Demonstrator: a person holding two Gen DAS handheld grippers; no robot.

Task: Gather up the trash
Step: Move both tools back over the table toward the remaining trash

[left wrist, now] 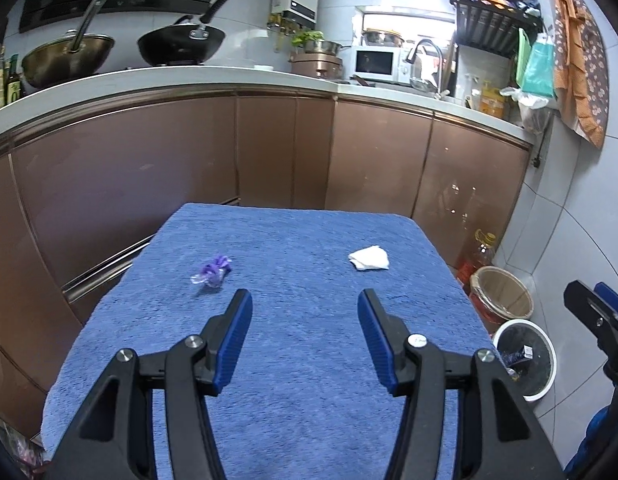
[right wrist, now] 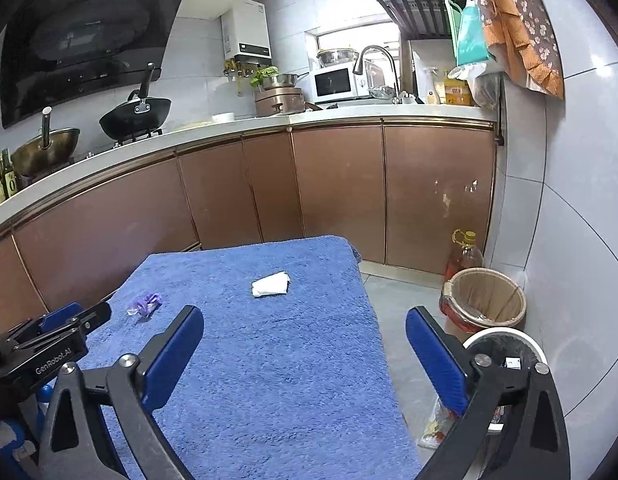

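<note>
A crumpled purple wrapper [left wrist: 213,271] lies on the blue towel-covered table [left wrist: 293,360], left of centre; it also shows in the right wrist view [right wrist: 145,305]. A white crumpled tissue [left wrist: 369,258] lies farther right, and shows in the right wrist view [right wrist: 271,284]. My left gripper [left wrist: 305,316] is open and empty, held over the table short of both items. My right gripper [right wrist: 305,334] is open and empty, over the table's right edge. A white-rimmed trash bin with a black liner [left wrist: 527,356] stands on the floor to the right and holds some trash; it shows in the right wrist view [right wrist: 505,354].
A wooden bucket [right wrist: 487,296] and an oil bottle [right wrist: 465,256] stand on the floor by the tiled wall. Brown cabinets [left wrist: 269,148] run behind the table, with woks, a microwave and a sink on the counter. A plastic wrapper [right wrist: 439,424] lies on the floor.
</note>
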